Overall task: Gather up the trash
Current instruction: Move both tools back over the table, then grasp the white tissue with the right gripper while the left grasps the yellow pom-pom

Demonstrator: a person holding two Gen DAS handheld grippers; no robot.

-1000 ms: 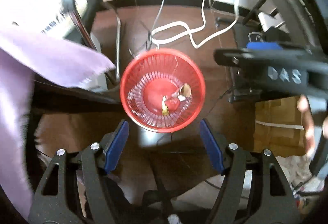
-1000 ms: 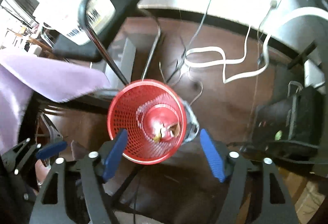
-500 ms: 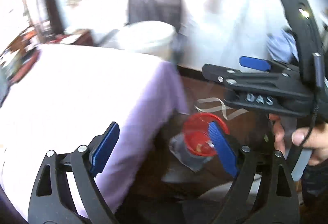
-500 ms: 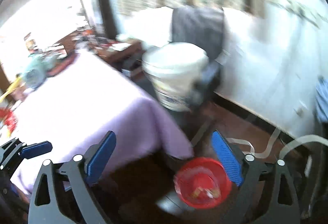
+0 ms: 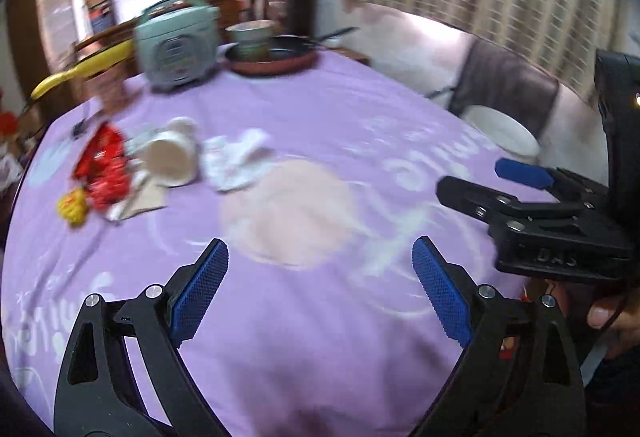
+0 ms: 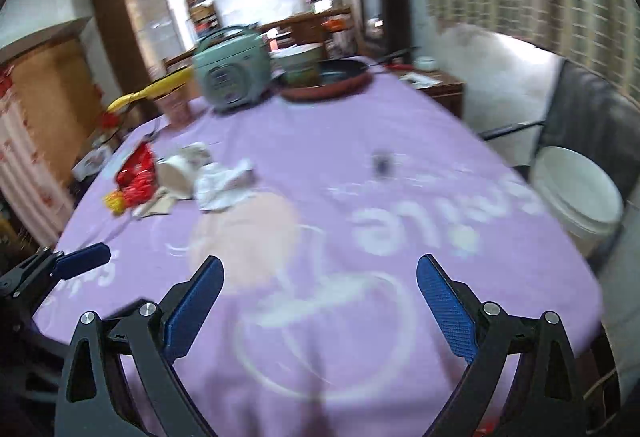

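Trash lies on the far left of the purple tablecloth (image 5: 320,125): a tipped paper cup (image 5: 170,159), a crumpled white tissue (image 5: 236,161), a red wrapper (image 5: 102,167), a yellow wrapper (image 5: 72,207) and a flat paper scrap (image 5: 138,199). The same pile shows in the right wrist view: cup (image 6: 178,171), tissue (image 6: 222,183), red wrapper (image 6: 136,173). My left gripper (image 5: 320,289) is open and empty above the table's near side. My right gripper (image 6: 320,301) is open and empty, seen at the right edge of the left wrist view (image 5: 532,197).
A pale green rice cooker (image 5: 176,41), a bowl (image 5: 250,37) and a red pan (image 5: 280,57) stand at the table's far side. A white bucket (image 6: 576,189) and a dark chair (image 6: 592,113) stand right of the table. A small dark object (image 6: 380,163) lies mid-table.
Both grippers have swung up from the red basket on the floor to face the tabletop. The basket is out of view. Both grippers stay open and empty.
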